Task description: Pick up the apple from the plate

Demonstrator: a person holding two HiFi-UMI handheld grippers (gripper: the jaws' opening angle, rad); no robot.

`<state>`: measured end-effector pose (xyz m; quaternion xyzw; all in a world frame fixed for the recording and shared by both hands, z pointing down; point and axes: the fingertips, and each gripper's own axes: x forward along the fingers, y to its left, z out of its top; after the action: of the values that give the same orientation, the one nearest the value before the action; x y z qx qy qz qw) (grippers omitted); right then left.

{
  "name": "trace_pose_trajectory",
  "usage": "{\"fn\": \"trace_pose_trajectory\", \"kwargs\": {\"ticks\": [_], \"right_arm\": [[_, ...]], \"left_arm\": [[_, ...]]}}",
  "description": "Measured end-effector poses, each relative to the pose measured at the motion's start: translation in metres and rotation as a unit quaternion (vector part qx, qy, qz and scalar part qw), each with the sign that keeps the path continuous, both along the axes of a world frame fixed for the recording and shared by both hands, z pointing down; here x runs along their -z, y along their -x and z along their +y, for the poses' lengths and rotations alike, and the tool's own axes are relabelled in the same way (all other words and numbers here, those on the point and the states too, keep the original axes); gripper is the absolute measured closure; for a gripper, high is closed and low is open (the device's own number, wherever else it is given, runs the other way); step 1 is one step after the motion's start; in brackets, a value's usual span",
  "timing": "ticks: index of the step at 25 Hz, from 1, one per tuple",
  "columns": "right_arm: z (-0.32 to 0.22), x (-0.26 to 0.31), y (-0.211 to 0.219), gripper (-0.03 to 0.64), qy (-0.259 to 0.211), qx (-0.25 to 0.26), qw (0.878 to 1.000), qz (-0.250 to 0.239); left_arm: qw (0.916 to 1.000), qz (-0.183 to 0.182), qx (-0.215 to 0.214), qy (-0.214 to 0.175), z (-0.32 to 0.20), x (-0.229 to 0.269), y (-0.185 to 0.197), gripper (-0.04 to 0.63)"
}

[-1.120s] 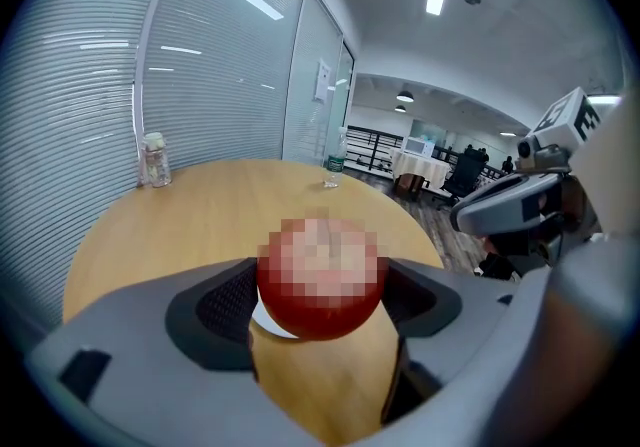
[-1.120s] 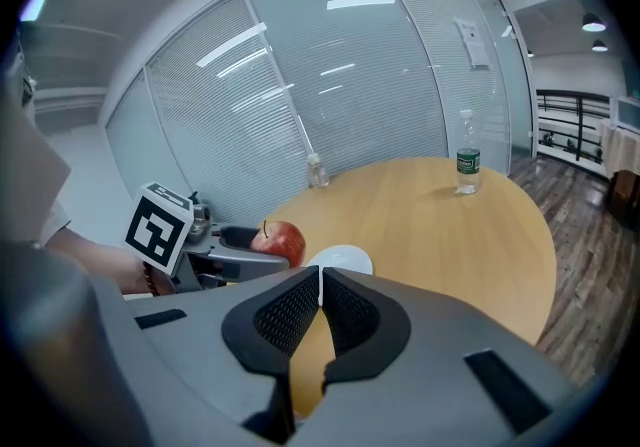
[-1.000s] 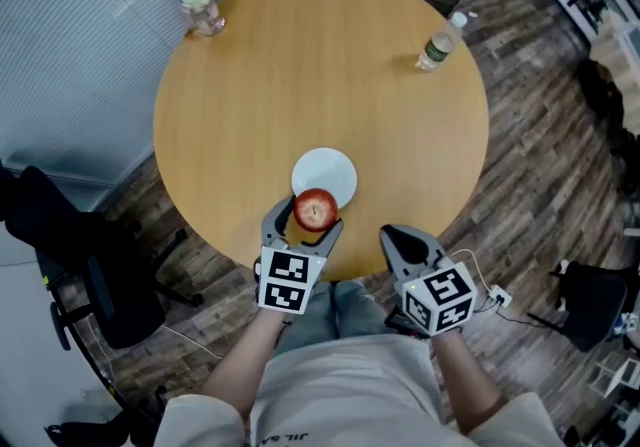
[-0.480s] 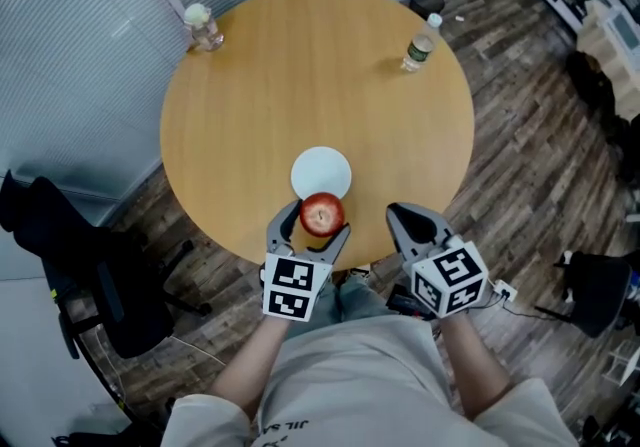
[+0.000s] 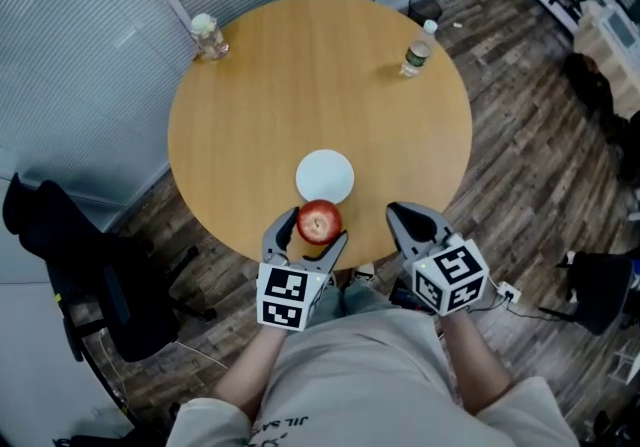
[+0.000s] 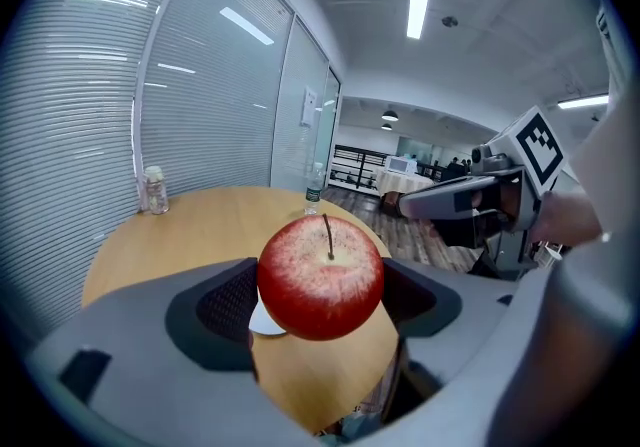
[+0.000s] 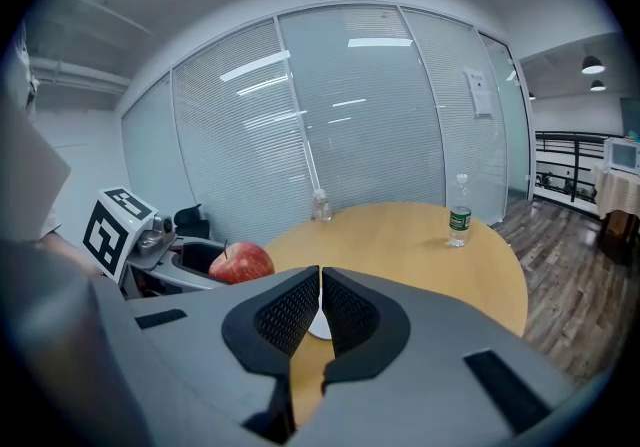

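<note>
Head view showed the left gripper (image 5: 316,233) clamped on the apple (image 5: 320,222), drawn back clear of the plate (image 5: 325,176) it had overlapped a second earlier, above the table's (image 5: 300,85) near edge. The right gripper (image 5: 411,219) hung beside it, jaws together.

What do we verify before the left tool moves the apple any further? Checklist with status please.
1. Apple between the left tool's jaws: ok, one pad against each side.
2. Apple sits upright in the grip: ok, stem points up.
3. Apple off the plate: ok, the plate is bare and the apple is over the table's near edge.
4. Right tool out of the way: ok, jaws together with nothing between them, beside the left tool and apart from it.
5. Bottle and jar away from the apple: ok, both at the far rim.
6. Grip firm enough not to slip: cannot tell.
</note>
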<state>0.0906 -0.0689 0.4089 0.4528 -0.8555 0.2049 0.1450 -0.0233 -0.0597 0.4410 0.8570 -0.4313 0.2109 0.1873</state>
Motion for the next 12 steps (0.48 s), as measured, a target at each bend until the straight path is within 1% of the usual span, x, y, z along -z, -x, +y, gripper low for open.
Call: {"fn": "trace_pose_trajectory", "kwargs": {"ticks": [8,12], "right_arm": [[-0.0029,0.0096,0.0056,0.586,-0.014,0.007,1.0,0.007],[-0.0028,0.0105,0.0091,0.586,-0.013,0.008,1.0,0.007]], "left_arm": [[1.0,0.003,-0.007,-0.006,0.0013,0.0045,-0.0041,0.21],[0.9999,0.006,-0.009,-0.006,0.0002,0.0062,-0.003,0.21]]}}
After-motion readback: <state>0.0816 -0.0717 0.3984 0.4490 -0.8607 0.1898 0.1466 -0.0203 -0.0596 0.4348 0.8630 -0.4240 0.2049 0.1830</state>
